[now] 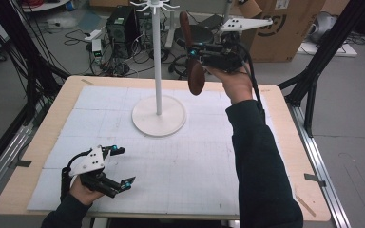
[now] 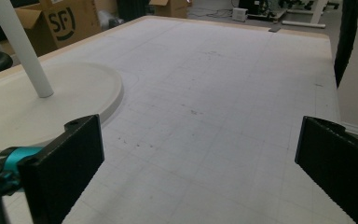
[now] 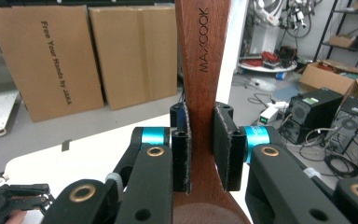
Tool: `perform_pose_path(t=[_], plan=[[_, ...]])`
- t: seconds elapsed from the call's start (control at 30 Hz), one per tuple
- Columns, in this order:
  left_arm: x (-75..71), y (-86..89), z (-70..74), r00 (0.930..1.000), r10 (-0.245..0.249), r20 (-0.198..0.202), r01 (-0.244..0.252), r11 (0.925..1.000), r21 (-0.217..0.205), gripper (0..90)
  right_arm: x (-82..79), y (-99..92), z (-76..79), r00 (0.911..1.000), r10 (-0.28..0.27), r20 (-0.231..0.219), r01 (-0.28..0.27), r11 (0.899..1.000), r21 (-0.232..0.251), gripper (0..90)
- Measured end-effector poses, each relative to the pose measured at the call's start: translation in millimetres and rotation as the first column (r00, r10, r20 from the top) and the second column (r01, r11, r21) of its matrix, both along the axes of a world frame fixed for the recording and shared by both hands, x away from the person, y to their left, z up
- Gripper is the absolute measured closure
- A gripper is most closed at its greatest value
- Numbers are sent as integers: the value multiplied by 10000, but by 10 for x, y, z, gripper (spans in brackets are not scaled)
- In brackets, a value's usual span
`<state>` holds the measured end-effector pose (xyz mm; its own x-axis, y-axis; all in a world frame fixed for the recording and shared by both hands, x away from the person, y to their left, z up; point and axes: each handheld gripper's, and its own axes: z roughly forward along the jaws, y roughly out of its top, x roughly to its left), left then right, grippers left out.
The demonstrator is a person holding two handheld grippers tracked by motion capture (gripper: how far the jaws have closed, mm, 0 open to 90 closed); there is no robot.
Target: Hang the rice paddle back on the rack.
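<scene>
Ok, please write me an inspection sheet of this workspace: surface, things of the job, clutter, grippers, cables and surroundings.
Surface: wooden table covered with a white gridded mat; a few small dark marks on the mat.
Job's things: brown wooden spoon held up in the air, bowl end down, beside the white stand; the stand's pole has hooks on top.
Clutter: nothing seen on the mat.
Grippers: right gripper shut on the spoon's handle; left gripper open, holding nothing, low over the mat's near left corner.
Cables: black cable runs from the right gripper along the sleeve.
Surroundings: cardboard boxes, computer case, loose wires on the floor.
</scene>
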<state>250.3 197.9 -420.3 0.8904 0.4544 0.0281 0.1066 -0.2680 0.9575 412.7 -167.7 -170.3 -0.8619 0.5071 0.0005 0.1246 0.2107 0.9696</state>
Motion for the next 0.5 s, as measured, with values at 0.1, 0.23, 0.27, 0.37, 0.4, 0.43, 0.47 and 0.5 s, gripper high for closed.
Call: perform_pose_path(t=[0.1, 0.23, 0.27, 0.37, 0.4, 0.43, 0.47, 0.5], plan=[[-3, 2, 3, 10000, 3, -12, -3, 10000, -15, 17, 25, 18, 37, 9999, -81, -110, 79, 9998, -201, 790], [-6, 2, 5, 10000, -7, -15, 7, 10000, -24, 18, 66, 38, 66, 9996, -160, -242, 152, 9994, -309, 790], [-6, 3, 6, 10000, -11, -16, 11, 10000, -12, 18, 79, 45, 74, 9995, -182, -277, 172, 9993, -337, 790], [-9, 2, 6, 10000, -11, -4, 11, 10000, -33, 17, 121, 68, 99, 9989, -249, -395, 231, 9987, -458, 790], [-11, 3, 7, 10000, -9, 2, 9, 10000, -34, 18, 137, 75, 108, 9989, -234, -395, 216, 9987, -469, 790], [-9, 5, 8, 10000, 2, 26, -2, 10000, -26, 17, 149, 83, 120, 9986, -252, -456, 230, 9985, -491, 790], [-9, 7, 9, 10000, -1, 28, 2, 10000, -25, 18, 164, 91, 130, 9986, -234, -465, 210, 9985, -506, 790], [-11, 8, 8, 10000, 9, 12, -9, 10000, -35, 17, 177, 97, 139, 9984, -248, -499, 221, 9983, -536, 789]])
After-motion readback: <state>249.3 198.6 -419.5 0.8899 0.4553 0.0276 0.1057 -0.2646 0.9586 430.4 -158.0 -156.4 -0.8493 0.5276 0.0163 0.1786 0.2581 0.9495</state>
